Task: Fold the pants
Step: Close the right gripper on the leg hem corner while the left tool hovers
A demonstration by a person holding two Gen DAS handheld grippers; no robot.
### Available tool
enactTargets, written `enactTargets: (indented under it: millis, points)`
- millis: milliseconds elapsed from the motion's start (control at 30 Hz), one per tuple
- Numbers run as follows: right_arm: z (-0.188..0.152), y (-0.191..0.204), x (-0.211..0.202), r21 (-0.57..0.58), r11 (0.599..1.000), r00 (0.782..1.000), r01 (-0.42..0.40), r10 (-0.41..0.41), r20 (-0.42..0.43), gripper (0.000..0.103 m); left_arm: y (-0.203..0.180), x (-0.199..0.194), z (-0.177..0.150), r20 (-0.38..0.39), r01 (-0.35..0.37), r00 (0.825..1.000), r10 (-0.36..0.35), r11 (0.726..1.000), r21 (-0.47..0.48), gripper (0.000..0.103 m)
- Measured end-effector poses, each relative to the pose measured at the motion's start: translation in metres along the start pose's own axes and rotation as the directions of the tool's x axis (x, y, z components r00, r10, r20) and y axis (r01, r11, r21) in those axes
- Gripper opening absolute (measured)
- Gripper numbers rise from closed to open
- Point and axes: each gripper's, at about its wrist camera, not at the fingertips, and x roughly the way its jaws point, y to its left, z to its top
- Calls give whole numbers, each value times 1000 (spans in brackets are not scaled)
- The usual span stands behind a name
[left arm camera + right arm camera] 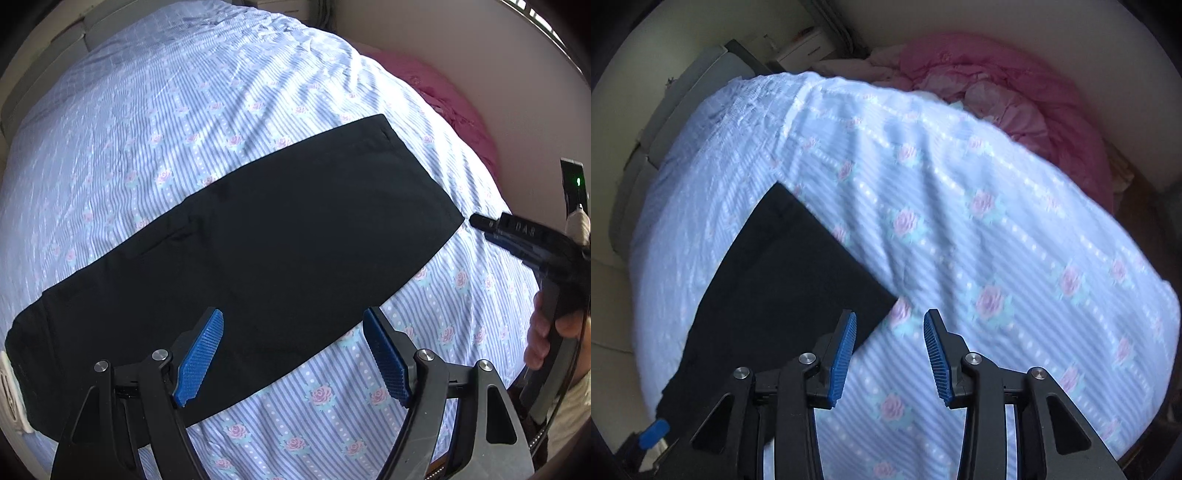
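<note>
Black pants point(258, 243) lie flat in a long folded strip across the flowered blue-striped bedsheet point(184, 110). My left gripper point(293, 354) hovers open over their near edge, nothing between its blue pads. In the right wrist view the pants' end point(783, 273) lies to the left, its corner just ahead of the left pad. My right gripper point(890, 354) is open above bare sheet point(997, 240), holding nothing. From the left wrist view the right gripper point(480, 221) shows beside the pants' right end, held by a hand point(543, 332).
A crumpled pink blanket point(1015, 96) is heaped at the far side against the wall point(461, 55). White furniture point(805, 44) stands beyond the bed. A white object point(9, 391) lies at the pants' left end. The bed edge drops off on the left.
</note>
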Motion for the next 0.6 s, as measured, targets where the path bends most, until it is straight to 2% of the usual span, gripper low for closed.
enactTargets:
  millis: [267,600]
  points:
    - [-7,9,45,32,995,993,-90,92,-78,39,-7,4,-3,-7,-7,1000,7,999,37,78]
    - [11,-4,77,121,969,973,-216,224,-59,39,-13,11,-10,-32,-2,999,4,999,46,78]
